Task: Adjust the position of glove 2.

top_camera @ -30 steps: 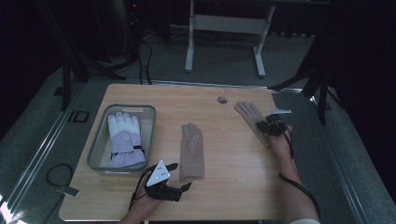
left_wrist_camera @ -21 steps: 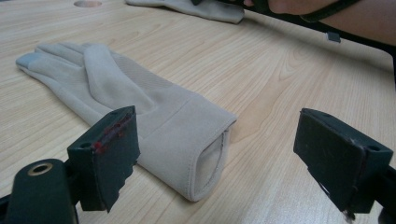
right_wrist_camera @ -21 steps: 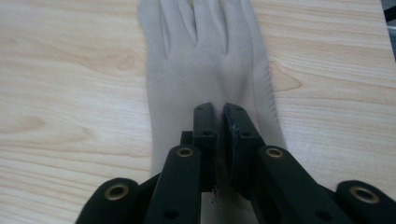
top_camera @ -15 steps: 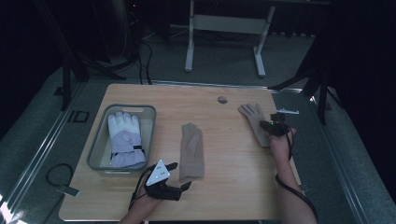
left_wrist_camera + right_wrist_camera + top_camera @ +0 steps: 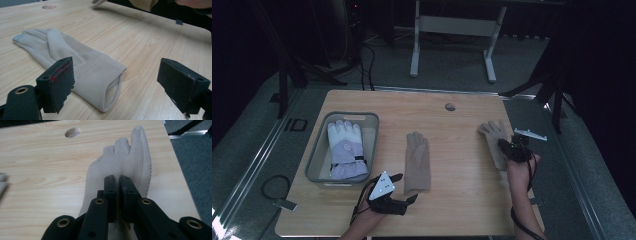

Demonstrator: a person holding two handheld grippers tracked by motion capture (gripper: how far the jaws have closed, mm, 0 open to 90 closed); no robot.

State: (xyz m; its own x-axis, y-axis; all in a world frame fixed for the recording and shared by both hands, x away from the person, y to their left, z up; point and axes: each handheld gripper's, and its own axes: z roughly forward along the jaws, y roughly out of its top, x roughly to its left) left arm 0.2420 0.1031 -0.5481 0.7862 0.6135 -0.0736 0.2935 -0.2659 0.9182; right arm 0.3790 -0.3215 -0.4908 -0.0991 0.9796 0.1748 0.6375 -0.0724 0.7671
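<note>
Two claws | right claw [image 5: 119, 182] pinching beige glove [image 5: 130, 162] | left claw [image 5: 125, 82] wide open

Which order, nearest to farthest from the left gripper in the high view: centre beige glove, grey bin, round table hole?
From the left gripper:
1. Centre beige glove, just right of it.
2. Grey bin, to its left.
3. Round table hole, at the far edge.

Right claw [image 5: 118, 185] covers the cuff end of the beige glove [image 5: 125, 162] on the worktop; fabric between the pads can't be made out. Second beige glove [image 5: 3, 182] left of it is blurred, edge-cropped.
</note>
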